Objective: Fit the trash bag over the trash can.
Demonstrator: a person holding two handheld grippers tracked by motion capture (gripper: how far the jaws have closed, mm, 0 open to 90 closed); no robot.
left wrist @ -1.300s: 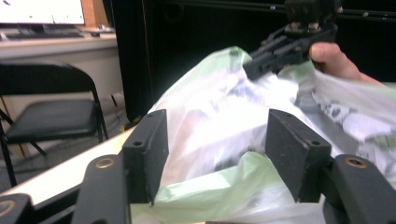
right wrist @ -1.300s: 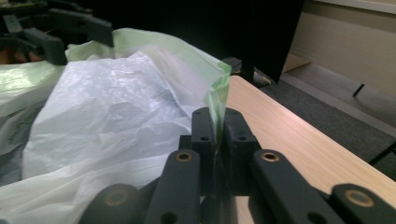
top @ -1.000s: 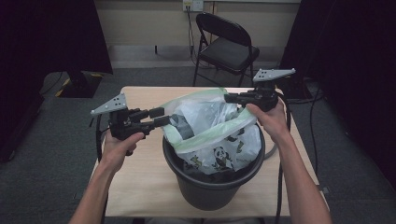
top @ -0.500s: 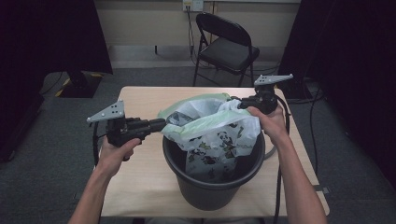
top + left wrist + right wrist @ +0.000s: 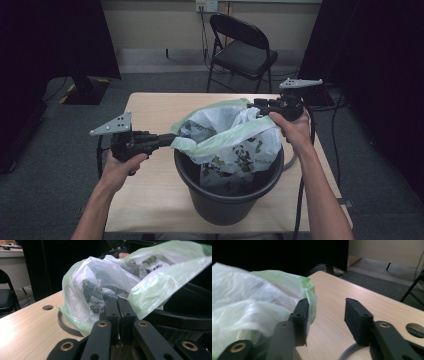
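A black bucket (image 5: 225,200) stands on the wooden table (image 5: 150,110). A thin white bag (image 5: 235,135) with panda prints and a green rim hangs into it and is stretched above its mouth. My left gripper (image 5: 167,140) is left of the bucket, shut on the bag's green rim (image 5: 150,295), with its jaws (image 5: 117,301) pressed together on the film. At the bucket's far right, my right gripper (image 5: 255,106) has just been opening. In the right gripper view its jaws (image 5: 325,305) stand apart, and the bag's green edge (image 5: 308,290) lies against the left jaw, unpressed.
A grey ring (image 5: 65,325) lies on the table around the bucket's base. There are round holes (image 5: 47,307) in the tabletop. A black folding chair (image 5: 242,50) stands behind the table, and cables trail on the floor to the right.
My left jaws closed on the bag's rim. The right jaws came apart and released the bag's far edge, and the right hand dipped a little. The bag has sagged toward the bucket.
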